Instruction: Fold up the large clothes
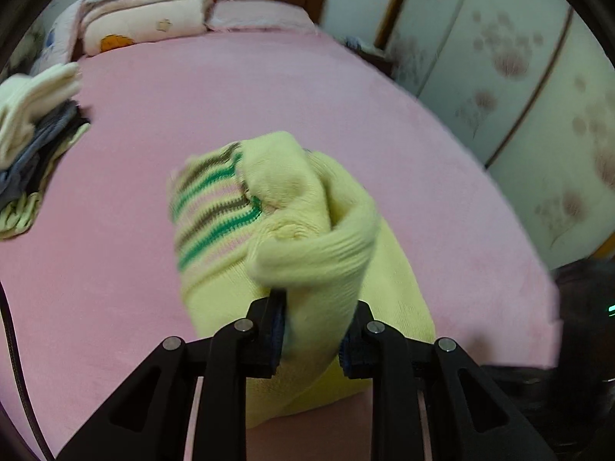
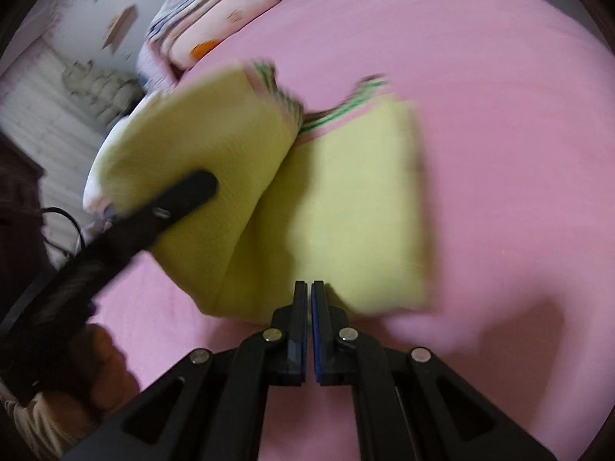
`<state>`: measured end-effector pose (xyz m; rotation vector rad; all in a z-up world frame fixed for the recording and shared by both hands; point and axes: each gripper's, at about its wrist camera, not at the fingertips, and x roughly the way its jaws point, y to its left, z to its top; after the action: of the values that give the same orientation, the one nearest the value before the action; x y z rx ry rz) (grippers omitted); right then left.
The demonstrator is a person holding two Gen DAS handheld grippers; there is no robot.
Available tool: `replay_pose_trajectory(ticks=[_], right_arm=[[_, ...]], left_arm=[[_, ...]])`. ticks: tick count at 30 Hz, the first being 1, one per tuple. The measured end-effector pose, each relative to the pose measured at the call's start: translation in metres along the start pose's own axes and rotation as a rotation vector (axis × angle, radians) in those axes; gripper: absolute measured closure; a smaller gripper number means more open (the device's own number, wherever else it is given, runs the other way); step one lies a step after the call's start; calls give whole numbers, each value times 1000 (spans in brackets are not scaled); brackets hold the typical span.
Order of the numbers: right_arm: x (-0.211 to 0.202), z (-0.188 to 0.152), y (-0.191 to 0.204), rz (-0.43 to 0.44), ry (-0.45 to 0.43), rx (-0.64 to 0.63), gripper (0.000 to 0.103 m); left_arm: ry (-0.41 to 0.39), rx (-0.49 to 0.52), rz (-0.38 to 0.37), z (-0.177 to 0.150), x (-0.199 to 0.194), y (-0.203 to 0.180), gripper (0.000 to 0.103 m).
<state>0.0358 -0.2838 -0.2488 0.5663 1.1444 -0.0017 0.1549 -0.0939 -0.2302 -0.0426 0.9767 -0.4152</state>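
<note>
A pale yellow knitted sweater (image 1: 307, 238) with green, brown and pink stripes lies partly folded on the pink bed (image 1: 153, 115). My left gripper (image 1: 317, 319) is shut on a thick fold of it and holds that part raised. In the right wrist view the sweater (image 2: 338, 199) lies on the bed, its left half lifted by the left gripper's black finger (image 2: 184, 196). My right gripper (image 2: 309, 299) is shut and empty, its tips at the sweater's near edge. The view is blurred.
A pile of folded clothes (image 1: 34, 142) sits at the bed's left edge. Folded quilts (image 1: 146, 11) lie at the headboard. A wardrobe with flower-print doors (image 1: 519, 77) stands to the right of the bed. A dark cable (image 1: 15, 365) hangs at the left.
</note>
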Motion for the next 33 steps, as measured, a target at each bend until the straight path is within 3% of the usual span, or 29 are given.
replay_pose_trajectory(ticks=[5,9,10,14,17,19,22,25,27,31,32,33], right_arm=[[-27,-3,-34,-125,-37,44,101],[-35,3,-42,-177,-49,43,101],[-37,5,-41,-186,-51,32,101],[-55,12,-38,-191,-75,27,100],[-65,21,-24,-166,-114,11,91],[-75,25,-21,-138,-128,-10,78],[-79,33,4,-85,-142,-70,67],[-67,39,24,-69,-120,-138,62],[-49,44,35,-84,-86,-184,62],[-16,50,42,-121,-42,-237,65],[-9,51,38,-128,-25,-238,74],[-6,50,33,-152,-18,-229,94]], left_arm=[[28,102,-20,-24,24,-44,81],[8,177,-15,-35,24,-59,43],[14,179,-16,-36,22,-57,41],[57,112,-129,-35,3,-38,35],[80,61,-191,-36,-19,-21,31],[74,12,-224,-38,-42,-3,29],[57,-46,-178,-38,-61,17,29],[54,-99,-98,-35,-60,40,29],[74,-141,-20,-31,-48,55,29],[87,-227,15,-19,-17,77,29],[87,-245,18,-15,-10,80,29],[86,-254,21,-12,-5,80,29]])
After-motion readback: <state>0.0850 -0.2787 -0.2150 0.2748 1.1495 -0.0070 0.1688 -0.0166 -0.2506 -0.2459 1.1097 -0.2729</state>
